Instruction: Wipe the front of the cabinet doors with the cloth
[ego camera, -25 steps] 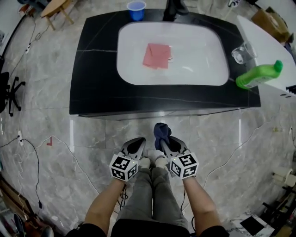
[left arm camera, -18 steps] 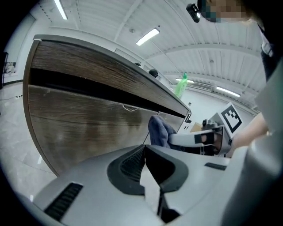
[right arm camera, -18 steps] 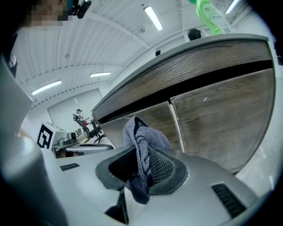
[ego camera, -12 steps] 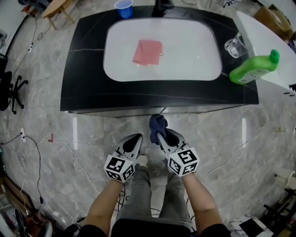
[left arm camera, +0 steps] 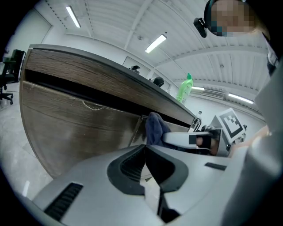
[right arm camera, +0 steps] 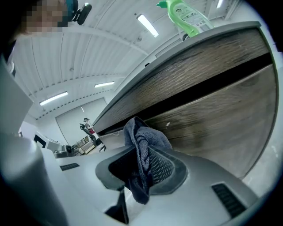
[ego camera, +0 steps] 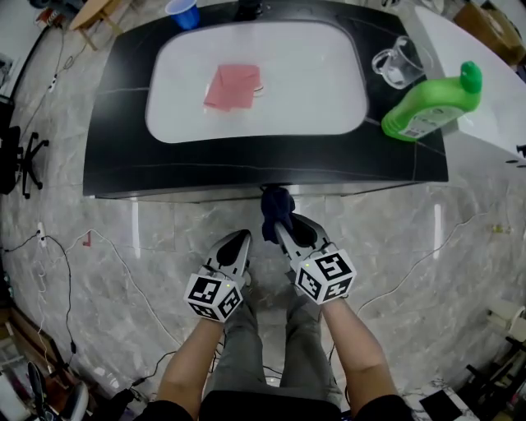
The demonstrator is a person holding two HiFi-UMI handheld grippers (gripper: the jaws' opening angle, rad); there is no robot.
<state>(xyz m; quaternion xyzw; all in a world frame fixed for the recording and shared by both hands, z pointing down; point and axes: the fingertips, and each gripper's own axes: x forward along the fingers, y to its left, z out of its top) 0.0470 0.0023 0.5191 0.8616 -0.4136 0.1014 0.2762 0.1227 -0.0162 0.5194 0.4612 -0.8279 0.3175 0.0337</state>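
Right gripper (right arm camera: 140,155) is clamped on the dark blue cloth (right arm camera: 142,134). The cloth is a bunched wad that stands up past the jaw tips, with a tail hanging down between them. Left gripper (left arm camera: 145,152) sits just beside it on my left, jaws pressed together with nothing between them.

I have the cloth at the top of the cabinet doors (right arm camera: 221,114), right under the dark recess below the front edge of the countertop (ego camera: 115,160), about midway along that edge. In the left gripper view the wad lies beside the upright seam between two door panels. It is either on the wood or just short of it, and I cannot tell which.

Farther off, a white sink basin (ego camera: 312,82) is set into the countertop, with a folded pink cloth (ego camera: 233,86) lying in its left half. A green bottle (ego camera: 427,111) stands near the right end, a glass jug (ego camera: 390,64) is behind it, and a blue cup (ego camera: 182,12) is at the back left corner.

I judge this to be the very start of the wiping, with the cloth at the door and the fronts yet to be covered. The next move calls for pressing the wad flat to the wood and dragging it across one panel, then the other. The hard jaw tips should stay off the surface and the left gripper clear of the path.
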